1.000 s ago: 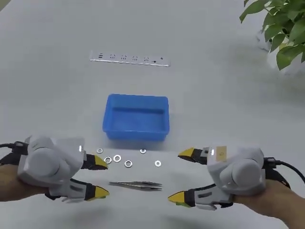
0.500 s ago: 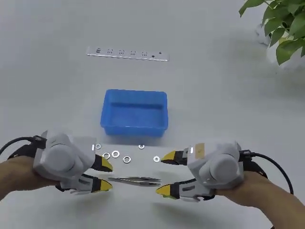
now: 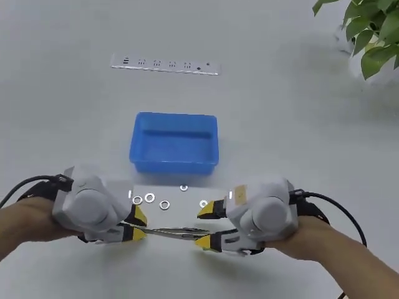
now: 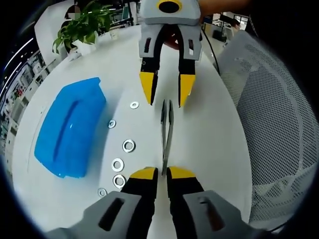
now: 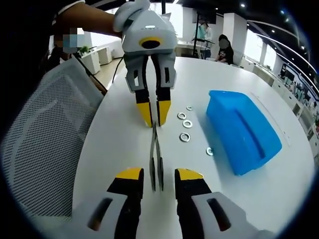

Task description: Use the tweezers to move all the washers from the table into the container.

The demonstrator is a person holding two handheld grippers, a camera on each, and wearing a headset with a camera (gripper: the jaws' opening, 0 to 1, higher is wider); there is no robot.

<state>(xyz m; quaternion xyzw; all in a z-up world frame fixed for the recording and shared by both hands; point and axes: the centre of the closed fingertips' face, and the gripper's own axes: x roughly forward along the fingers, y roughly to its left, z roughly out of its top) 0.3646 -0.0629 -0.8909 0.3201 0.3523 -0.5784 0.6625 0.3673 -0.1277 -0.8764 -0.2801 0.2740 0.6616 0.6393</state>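
A broad white table (image 3: 280,124) spreads under everything. At its far right edge hangs a green leafy plant (image 3: 368,37). Near the middle sits a blue rectangular plastic container (image 3: 173,166) with its long side towards the person, and its inside shows plain blue floor. Beyond it lies a long white power strip (image 3: 165,64). Its dark markings are too small to read.

Nearer the person, the two hand-held tools face each other across the table. The left gripper (image 3: 135,225) has its yellow-tipped jaws drawn almost together onto the joined end of the slim metal tweezers (image 3: 171,232). The right gripper (image 3: 204,225) has its jaws spread, one on either side of the tweezers' pointed ends, without pinching them. A small tan label (image 3: 240,194) sits on top of the right gripper, with no writing that can be made out.

The tweezers lie flat on the table, bridging the gap between the two tools. Several small silver ring washers (image 3: 164,204) are scattered on the table between the tweezers and the container's near wall. One of them lies just beside that wall, and the others form a loose row closer to the grippers.
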